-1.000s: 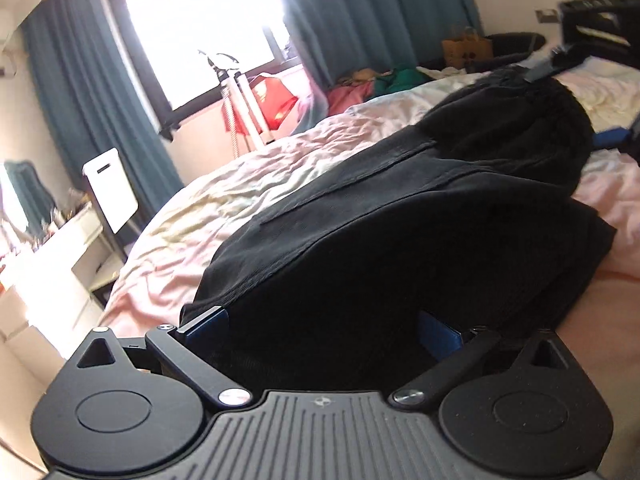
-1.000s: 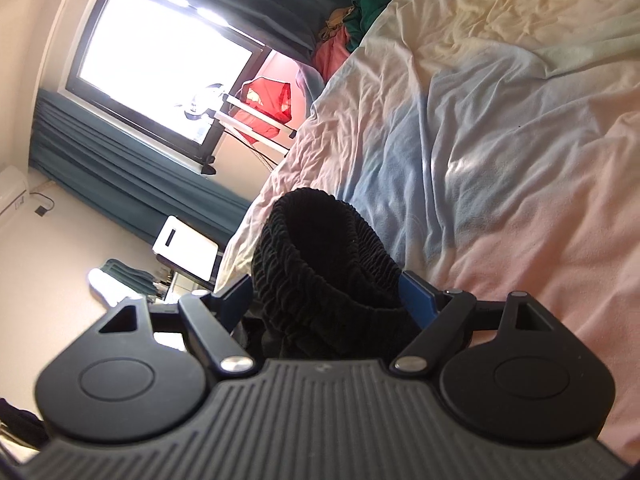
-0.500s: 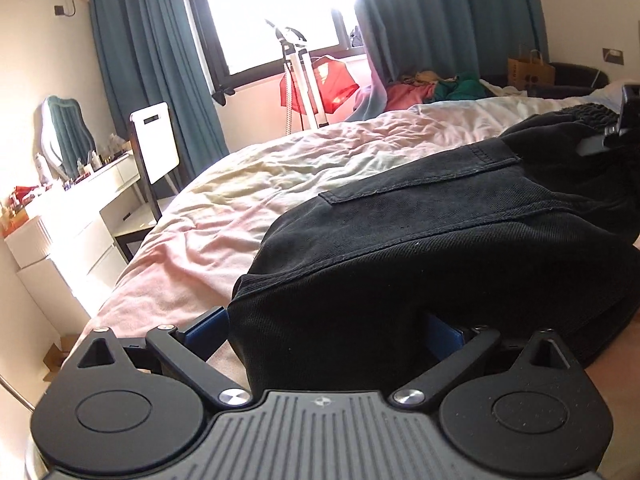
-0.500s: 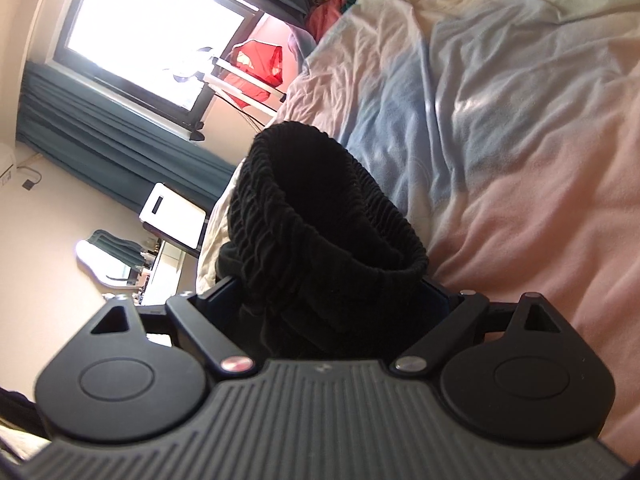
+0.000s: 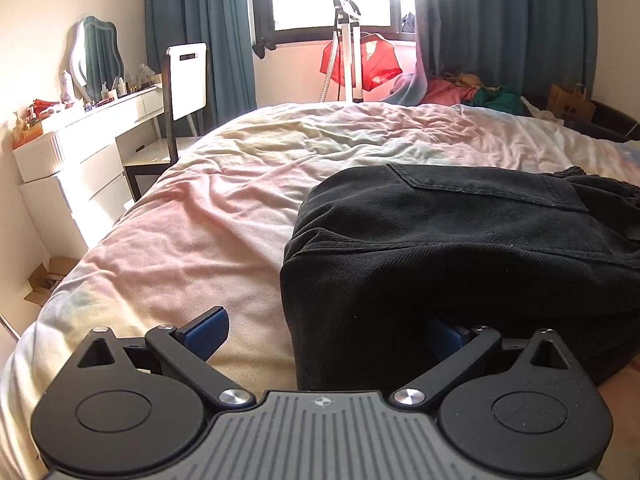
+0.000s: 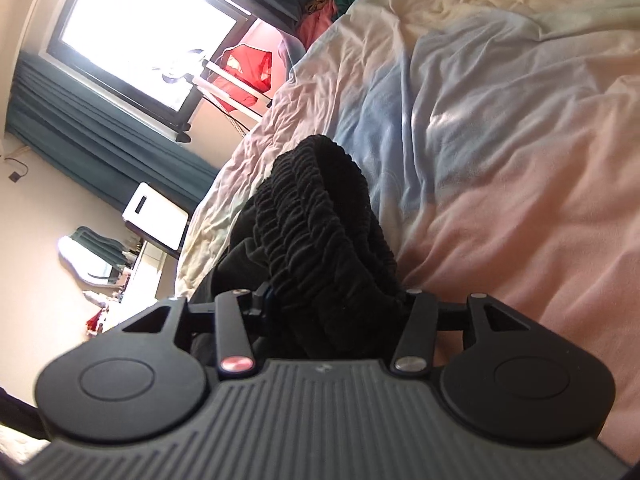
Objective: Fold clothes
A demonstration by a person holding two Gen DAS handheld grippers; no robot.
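Item: black trousers (image 5: pixel 460 248), heavy twill with a stitched pocket seam on top. Location: on the bed (image 5: pixel 224 216), lying in a thick folded bundle toward my right side of the left wrist view, their near edge draped over my right finger.

Item: my left gripper (image 5: pixel 320 332). Jaws spread wide; the blue pad (image 5: pixel 206 330) of the left finger stands free over the sheet, clear of the cloth.

Item: my right gripper (image 6: pixel 340 304). Jaws drawn in close, pinching the gathered elastic waistband (image 6: pixel 320 216) of the trousers, which bunches up out of the fingers.

Item: bed sheet, rumpled, pink shading to pale blue and cream.

Item: white dresser (image 5: pixel 84 148) with wavy mirror (image 5: pixel 98 56), left of bed.

Item: white-backed chair (image 5: pixel 186 80) beside it.

Item: teal curtains (image 5: pixel 200 32) framing a bright window.

Item: red bag (image 5: pixel 360 60) under the window.
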